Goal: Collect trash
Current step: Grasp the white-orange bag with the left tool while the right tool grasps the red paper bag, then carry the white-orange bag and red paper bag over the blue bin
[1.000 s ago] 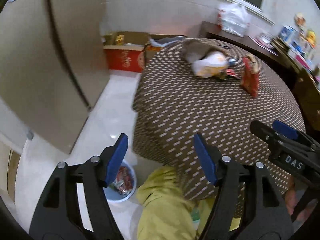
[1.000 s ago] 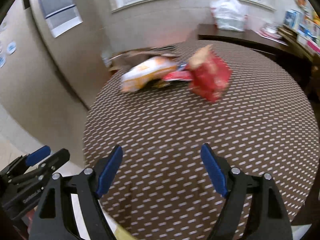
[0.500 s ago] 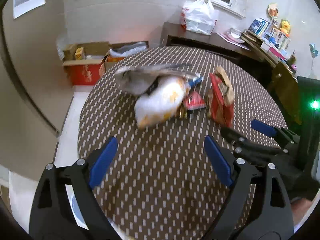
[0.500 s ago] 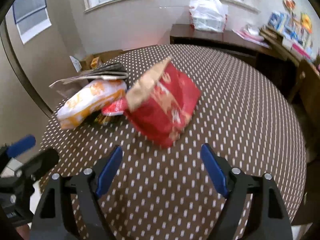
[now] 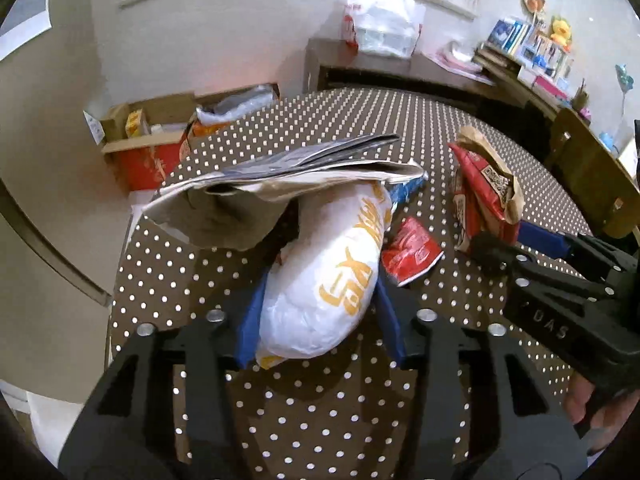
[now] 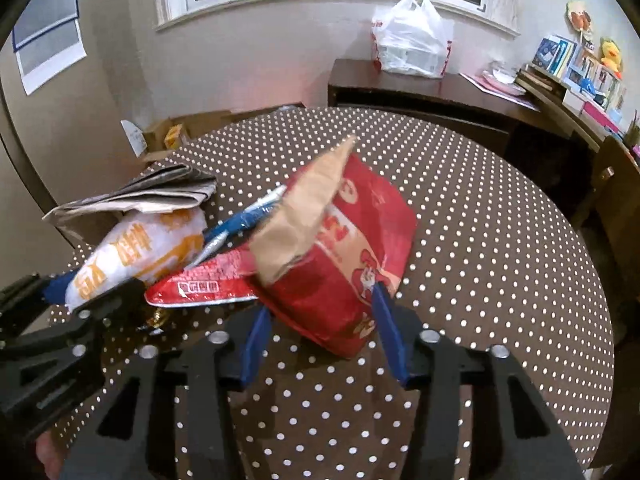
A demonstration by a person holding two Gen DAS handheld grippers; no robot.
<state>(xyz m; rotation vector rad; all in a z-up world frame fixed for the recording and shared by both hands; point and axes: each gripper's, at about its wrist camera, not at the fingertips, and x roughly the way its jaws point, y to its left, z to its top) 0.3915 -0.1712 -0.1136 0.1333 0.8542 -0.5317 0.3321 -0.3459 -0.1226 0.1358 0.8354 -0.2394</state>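
On the brown polka-dot table (image 5: 320,408) lies a heap of trash. A white snack bag with orange print (image 5: 340,248) sits between the pads of my left gripper (image 5: 320,292), whose jaws are closing and touch both its sides. A folded newspaper (image 5: 280,172) rests on the bag's far end. My right gripper (image 6: 320,304) is closing on a red paper bag (image 6: 348,240) with a torn brown top; both pads touch its lower edge. A small red wrapper (image 6: 204,284) and a blue wrapper (image 6: 240,224) lie between the two bags.
Cardboard boxes (image 5: 152,140) stand on the floor beyond the table's left edge. A dark sideboard (image 6: 420,88) at the back carries a white plastic bag (image 6: 408,40). A wooden chair (image 5: 592,180) stands at the right, with shelves of books behind it.
Both grippers came forward over the table to the trash heap. Their wide jaws narrowed, the left around the white snack bag, the right around the red paper bag.
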